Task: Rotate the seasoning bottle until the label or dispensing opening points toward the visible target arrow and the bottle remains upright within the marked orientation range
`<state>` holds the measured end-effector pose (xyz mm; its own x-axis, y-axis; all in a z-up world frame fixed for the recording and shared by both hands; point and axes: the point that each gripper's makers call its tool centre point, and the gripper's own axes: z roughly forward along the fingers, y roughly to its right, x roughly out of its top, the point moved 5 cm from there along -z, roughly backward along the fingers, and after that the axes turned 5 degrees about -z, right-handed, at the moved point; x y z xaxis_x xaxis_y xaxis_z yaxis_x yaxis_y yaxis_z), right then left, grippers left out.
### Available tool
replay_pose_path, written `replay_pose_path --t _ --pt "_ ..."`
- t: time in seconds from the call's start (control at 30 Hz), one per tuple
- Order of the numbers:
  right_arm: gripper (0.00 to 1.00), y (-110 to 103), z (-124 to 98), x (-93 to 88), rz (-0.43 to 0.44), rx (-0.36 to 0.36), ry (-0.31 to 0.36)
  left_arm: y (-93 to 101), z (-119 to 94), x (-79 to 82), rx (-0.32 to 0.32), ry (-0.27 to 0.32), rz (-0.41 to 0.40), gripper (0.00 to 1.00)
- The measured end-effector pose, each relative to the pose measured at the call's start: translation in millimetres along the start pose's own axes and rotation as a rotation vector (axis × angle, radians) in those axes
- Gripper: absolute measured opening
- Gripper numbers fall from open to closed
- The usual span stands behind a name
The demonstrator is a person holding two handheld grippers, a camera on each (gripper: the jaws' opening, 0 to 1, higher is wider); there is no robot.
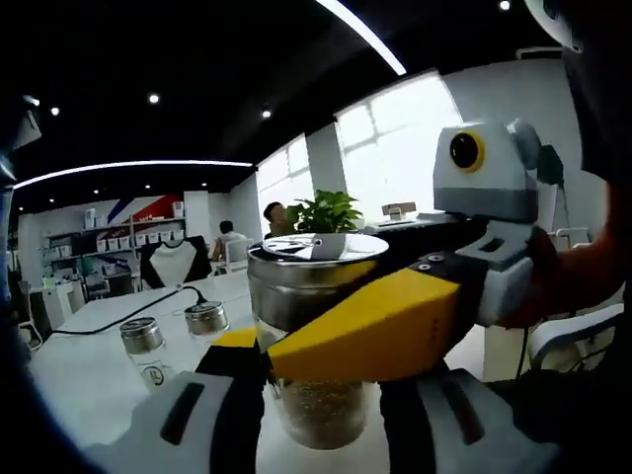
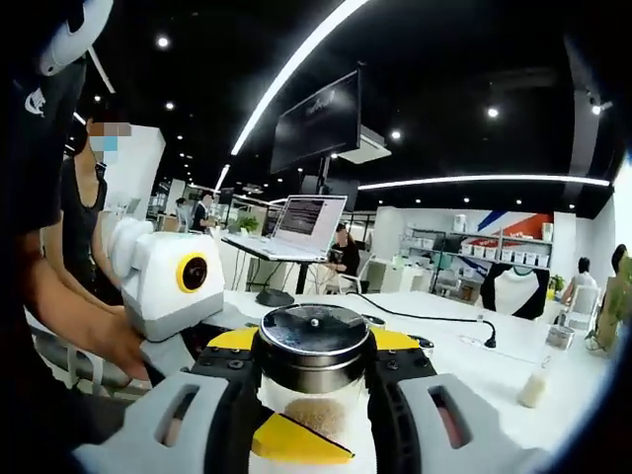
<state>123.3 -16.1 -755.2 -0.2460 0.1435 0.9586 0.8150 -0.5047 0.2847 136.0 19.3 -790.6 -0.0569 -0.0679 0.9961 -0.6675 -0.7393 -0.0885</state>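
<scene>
We see the white tabletop (image 1: 89, 365) carrying the work, and the bottle (image 1: 314, 326) standing upright on it with its long axis vertical — steel cap up, seasoning in the glass below. Both claws meet on it from opposite sides. In the left gripper view, our left claw (image 1: 321, 395) brackets the glass body low down, while the right claw (image 1: 365, 331) reaches across the cap band with its yellow finger. In the right gripper view, the bottle (image 2: 314, 380) sits between the right claw (image 2: 314, 415) jaws, which are clenched on it. The left looks closed on the glass too. We judge the turn runs about that vertical axis — no arrow shows. Two spare shakers (image 1: 173, 336) stand well apart.
</scene>
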Motion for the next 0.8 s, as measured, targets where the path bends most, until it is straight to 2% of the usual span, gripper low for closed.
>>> replay_pose_path --t 0.07,0.1,0.17,0.23,0.27,0.3,0.4,0.43,0.47,0.53,0.67,0.8 --pt "0.40 2.9 0.3 -2.8 0.040 -0.064 -0.003 -4.3 0.2 -2.2 0.079 -0.003 -0.004 0.46" --pt "0.39 3.8 1.5 -6.9 0.123 -0.119 -0.014 -7.5 -0.1 -5.0 0.136 -0.017 -0.022 0.45" --pt "0.38 2.5 4.4 -13.5 0.213 -0.188 -0.035 -10.7 -0.3 -9.2 0.209 -0.042 -0.017 0.45" --pt "0.39 -0.4 9.0 -16.0 0.167 -0.226 -0.064 -9.8 -0.5 -11.5 0.265 -0.061 0.020 0.45" --pt "0.40 -0.7 10.0 -16.2 0.143 -0.239 -0.078 -8.0 0.0 -11.9 0.266 -0.058 0.012 0.45" --pt "0.40 -1.2 11.1 -15.1 0.164 -0.241 -0.089 -7.1 -0.5 -13.0 0.266 -0.060 0.010 0.45" --pt "0.39 -1.6 12.3 -14.8 0.163 -0.227 -0.076 -9.7 -4.2 -14.1 0.275 -0.055 0.005 0.46" --pt "0.39 -0.5 13.1 -14.1 0.155 -0.202 -0.073 -10.5 -4.8 -13.9 0.273 -0.053 0.005 0.46" --pt "0.38 -0.5 13.2 -14.0 0.154 -0.150 -0.071 -10.3 -5.1 -13.4 0.240 -0.040 -0.005 0.46" --pt "0.38 2.5 11.3 -11.8 0.130 -0.110 -0.058 -7.2 -5.0 -11.4 0.160 -0.017 -0.036 0.47" --pt "0.37 7.4 3.3 -2.4 0.056 -0.037 -0.016 -3.3 -5.4 -3.3 0.034 0.022 -0.006 0.47" --pt "0.37 11.2 -4.1 6.2 0.053 0.011 0.036 -4.3 -1.9 -0.7 -0.025 0.052 -0.130 0.45"
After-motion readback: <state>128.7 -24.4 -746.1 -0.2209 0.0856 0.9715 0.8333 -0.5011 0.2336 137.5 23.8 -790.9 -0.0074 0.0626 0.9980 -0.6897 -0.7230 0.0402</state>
